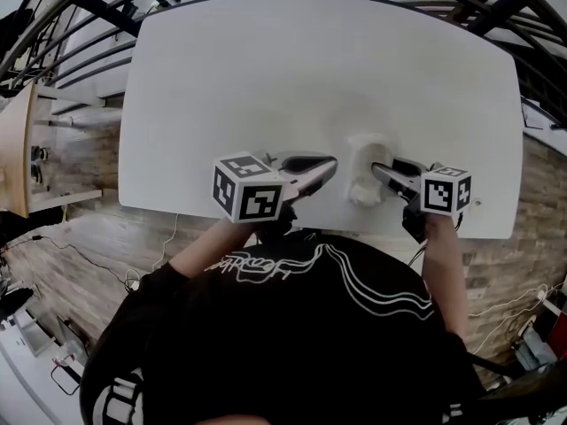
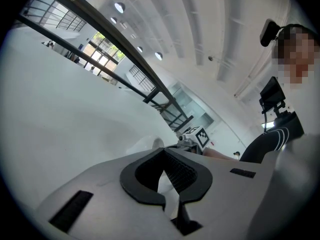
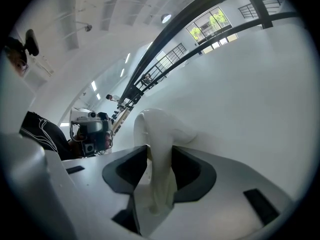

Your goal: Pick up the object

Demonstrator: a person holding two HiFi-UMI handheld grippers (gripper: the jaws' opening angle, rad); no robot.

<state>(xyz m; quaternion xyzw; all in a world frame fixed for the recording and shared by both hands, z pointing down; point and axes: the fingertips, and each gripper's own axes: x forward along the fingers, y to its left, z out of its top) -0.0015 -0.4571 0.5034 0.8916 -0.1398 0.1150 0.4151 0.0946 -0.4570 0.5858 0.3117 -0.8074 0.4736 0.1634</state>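
The white table (image 1: 266, 69) fills most of the head view, its top bare apart from one thing near the front edge. The person, in a black shirt (image 1: 292, 326) with white line print, leans over that edge with both forearms reaching forward. The left hand-held gripper (image 1: 330, 166) hovers over the table left of the middle, tilted inward. Its own view shows the dark pads meeting at the tips with nothing between them. Its marker cube (image 1: 248, 189) sits over the table edge. The right hand-held gripper (image 1: 379, 172), with its marker cube (image 1: 446, 190) behind it, points inward from the right. Its pads are pinching a glossy white object (image 1: 363, 191) from both sides. The white object has a rounded, curved top and sits on the table close to the front edge, just right of the left hand-held gripper's tips.
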